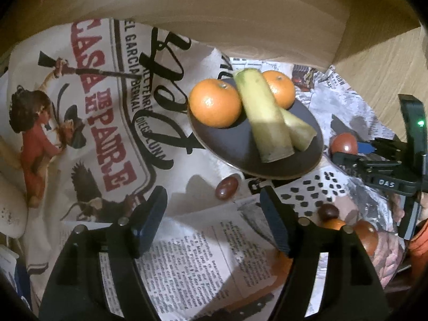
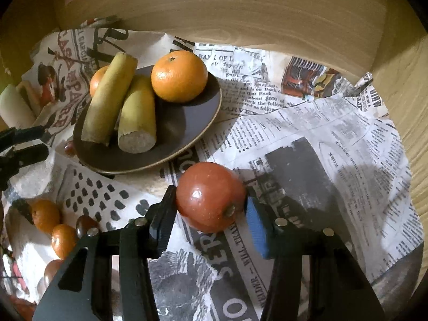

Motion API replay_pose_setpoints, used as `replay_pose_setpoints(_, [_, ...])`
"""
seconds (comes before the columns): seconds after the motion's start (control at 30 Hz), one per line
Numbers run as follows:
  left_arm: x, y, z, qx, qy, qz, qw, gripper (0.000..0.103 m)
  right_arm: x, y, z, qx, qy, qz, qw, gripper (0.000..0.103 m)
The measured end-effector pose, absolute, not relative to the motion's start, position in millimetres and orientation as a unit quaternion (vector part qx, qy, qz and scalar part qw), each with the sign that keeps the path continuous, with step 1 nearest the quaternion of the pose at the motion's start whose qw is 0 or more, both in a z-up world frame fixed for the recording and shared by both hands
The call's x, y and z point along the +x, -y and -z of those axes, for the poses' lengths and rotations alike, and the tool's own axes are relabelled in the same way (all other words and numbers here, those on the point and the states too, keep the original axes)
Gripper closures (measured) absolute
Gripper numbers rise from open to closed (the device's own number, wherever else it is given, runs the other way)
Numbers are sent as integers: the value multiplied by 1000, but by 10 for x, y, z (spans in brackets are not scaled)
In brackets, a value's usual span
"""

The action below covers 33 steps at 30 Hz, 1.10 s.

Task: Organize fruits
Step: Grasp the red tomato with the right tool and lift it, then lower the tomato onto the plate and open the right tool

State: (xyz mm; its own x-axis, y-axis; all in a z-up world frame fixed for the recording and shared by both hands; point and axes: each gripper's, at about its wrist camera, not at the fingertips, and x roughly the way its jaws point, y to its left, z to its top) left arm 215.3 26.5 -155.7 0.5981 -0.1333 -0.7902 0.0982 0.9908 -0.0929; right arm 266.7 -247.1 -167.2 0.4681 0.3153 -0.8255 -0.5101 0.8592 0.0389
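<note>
A dark plate (image 1: 299,165) (image 2: 187,131) holds two oranges (image 1: 215,103) (image 2: 179,76) and two cut banana pieces (image 1: 263,115) (image 2: 137,115). My right gripper (image 2: 211,200) is shut on a red tomato (image 2: 210,196), held just in front of the plate; the tomato also shows in the left wrist view (image 1: 343,143). My left gripper (image 1: 212,208) is open and empty, below the plate. A small dark red fruit (image 1: 226,186) lies on the newspaper just ahead of its fingers.
Newspaper (image 2: 321,147) covers the table. More small oranges (image 2: 45,215) and dark fruits (image 1: 328,211) lie in a group at the left of the right wrist view. A wooden wall (image 2: 240,8) stands behind the plate.
</note>
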Motion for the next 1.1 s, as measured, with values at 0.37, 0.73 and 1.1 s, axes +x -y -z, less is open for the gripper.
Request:
replay_pose_setpoints(0.37, [2370, -132, 1804, 8, -473, 87, 877, 66, 2562, 2480, 1530, -87, -439, -260, 856, 58])
replay_pose_setpoints(0.73, [2432, -114, 1824, 10, -468, 92, 879, 86, 2553, 2381, 1360, -82, -417, -281, 860, 58])
replay_pose_setpoints(1.1, [2361, -290, 1542, -15, -441, 93, 893, 87, 2702, 2228, 1244, -95, -402, -282, 866, 58])
